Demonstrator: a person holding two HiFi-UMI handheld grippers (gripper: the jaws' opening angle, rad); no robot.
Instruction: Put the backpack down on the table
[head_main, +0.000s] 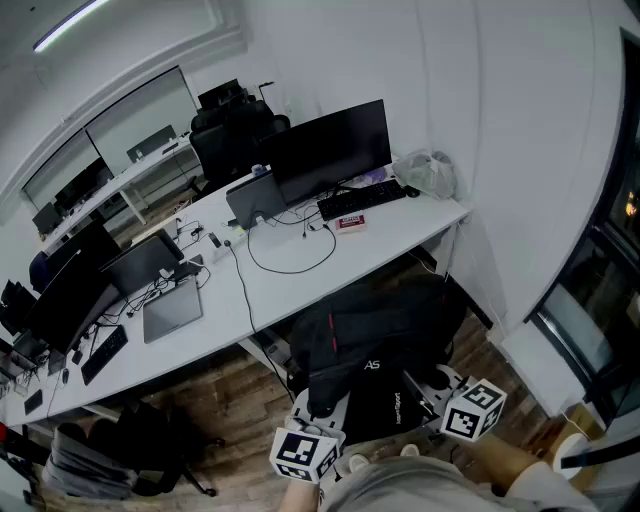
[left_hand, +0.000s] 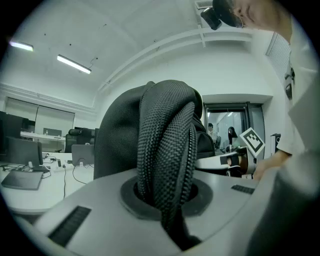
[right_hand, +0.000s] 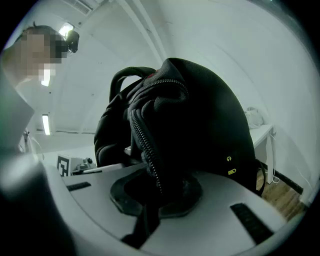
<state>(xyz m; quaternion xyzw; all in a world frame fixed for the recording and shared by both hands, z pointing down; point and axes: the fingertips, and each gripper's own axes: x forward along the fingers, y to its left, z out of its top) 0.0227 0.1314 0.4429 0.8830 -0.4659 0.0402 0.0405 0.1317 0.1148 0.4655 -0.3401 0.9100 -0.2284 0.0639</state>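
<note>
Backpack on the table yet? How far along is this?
Done: the backpack is gripped, with the left hand-held gripper and the right hand-held gripper both shut on it. In hand: it is held over the floor, in front of the table. Left: setting it on the tabletop.

The left tongs (left_hand: 167, 200) are shut tight on a fold of the backpack (left_hand: 165, 130). The right tongs (right_hand: 155, 195) are shut tight on it too, at a zipper edge. Both tongs point out almost flat. They sit side by side, low and close in front of the person's body, with a gap between them.
</note>
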